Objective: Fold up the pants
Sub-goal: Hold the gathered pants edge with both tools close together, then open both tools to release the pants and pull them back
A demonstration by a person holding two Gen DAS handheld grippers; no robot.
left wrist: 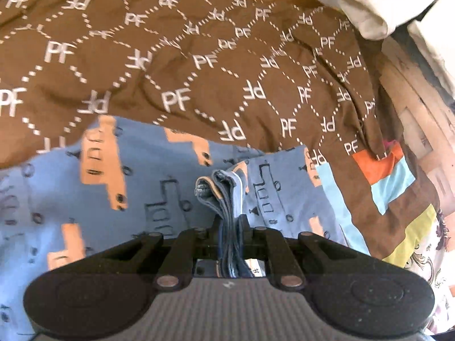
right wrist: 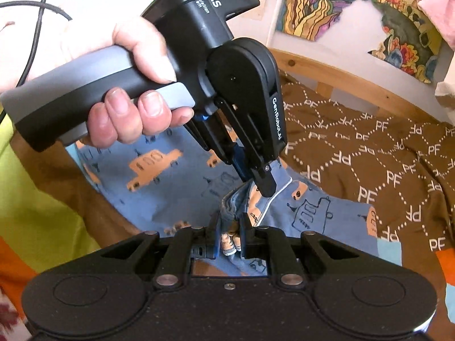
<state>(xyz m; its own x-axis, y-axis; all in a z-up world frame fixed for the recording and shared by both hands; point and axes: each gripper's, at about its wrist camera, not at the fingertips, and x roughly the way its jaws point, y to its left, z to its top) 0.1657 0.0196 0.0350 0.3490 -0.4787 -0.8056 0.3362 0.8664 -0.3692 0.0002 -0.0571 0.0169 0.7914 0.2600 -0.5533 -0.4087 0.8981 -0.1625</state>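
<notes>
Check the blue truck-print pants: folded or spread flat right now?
Partly folded. The pants lie on the brown blanket, with several stacked fabric edges pinched in the left gripper and right gripper.

Left wrist cam sits right behind its own fingers, looking steeply down, close over the blue pants (left wrist: 159, 199) and brown bedspread (left wrist: 199, 56). Right wrist cam tilts shallower, toward the far wall (right wrist: 247, 28). Both share the pants and bedspread.
</notes>
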